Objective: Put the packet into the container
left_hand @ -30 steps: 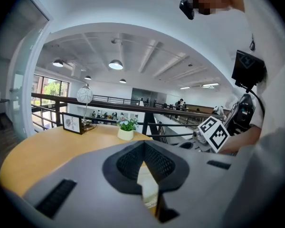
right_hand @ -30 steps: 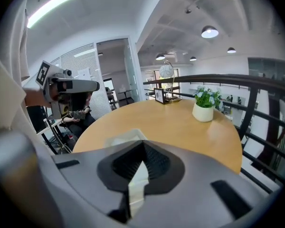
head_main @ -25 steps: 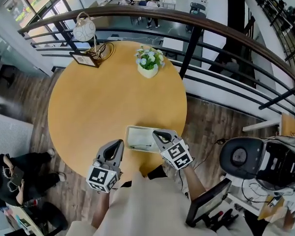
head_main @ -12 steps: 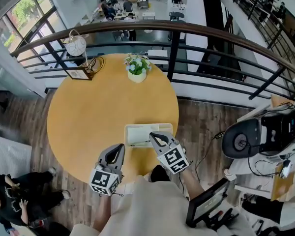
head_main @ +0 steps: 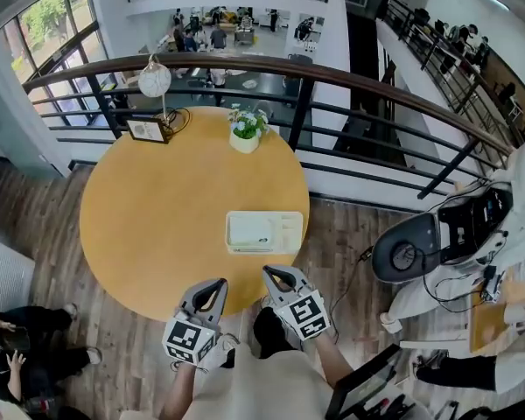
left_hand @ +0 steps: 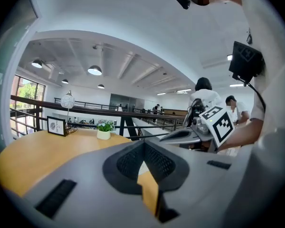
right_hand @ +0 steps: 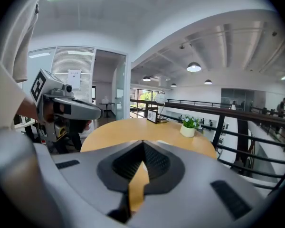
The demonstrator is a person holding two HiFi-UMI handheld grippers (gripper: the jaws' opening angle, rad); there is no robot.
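— How do your jaws stand?
— On my left gripper they are pressed together at the tips, with nothing between them. Through the slot behind the tips I see only the yellow table. My right gripper is the same: closed tip to tip, and empty.
— And where are the two of them?
— Side by side, near each other but apart, at the edge of the table nearest me, noses toward it. Each shows in the other's view, marker cube and all.
— The packet?
— The packet lies in the container, a white tray, toward its left side as I look down. The tray sits on the table ahead of my grippers, touching neither.
— What lies further out?
— At the far rim stand a potted plant, a small framed picture and a round white lamp. Beyond them runs a dark railing. A black chair stands on the wood floor to my right.
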